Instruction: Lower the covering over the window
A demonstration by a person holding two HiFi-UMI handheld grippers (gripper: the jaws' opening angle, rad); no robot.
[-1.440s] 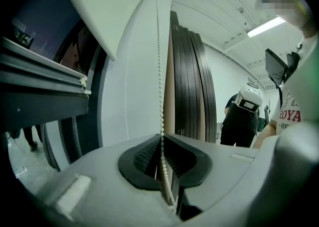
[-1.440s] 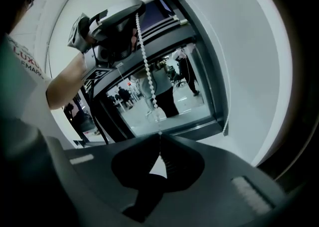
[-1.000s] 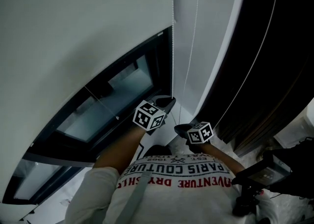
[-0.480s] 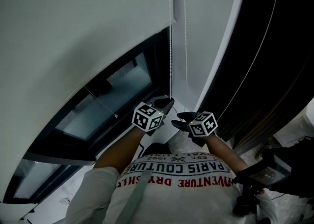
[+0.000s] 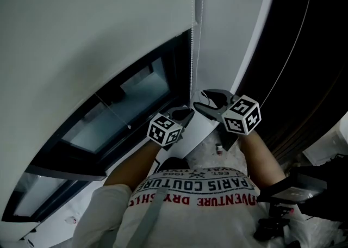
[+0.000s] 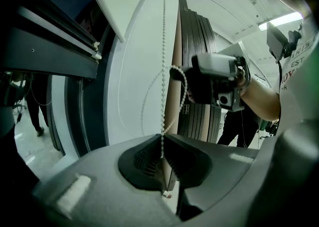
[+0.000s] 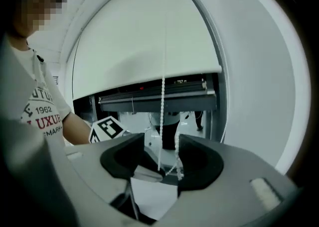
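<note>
The left tongs (image 5: 186, 113) pinch the bead chain (image 5: 192, 62); the right tongs (image 5: 200, 99), just opened wide around it, could miss if it swings.

Two tools (image 5: 185, 113) (image 5: 209, 100), one blind (image 5: 98, 35), one cord (image 6: 163, 47)

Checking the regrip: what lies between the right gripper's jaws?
In the right gripper view, the bead chain hangs between the jaws of the right gripper, which have just been opening.

Right gripper (image 5: 200, 100) raised, jaws just opened around bead chain (image 5: 191, 73)
</note>
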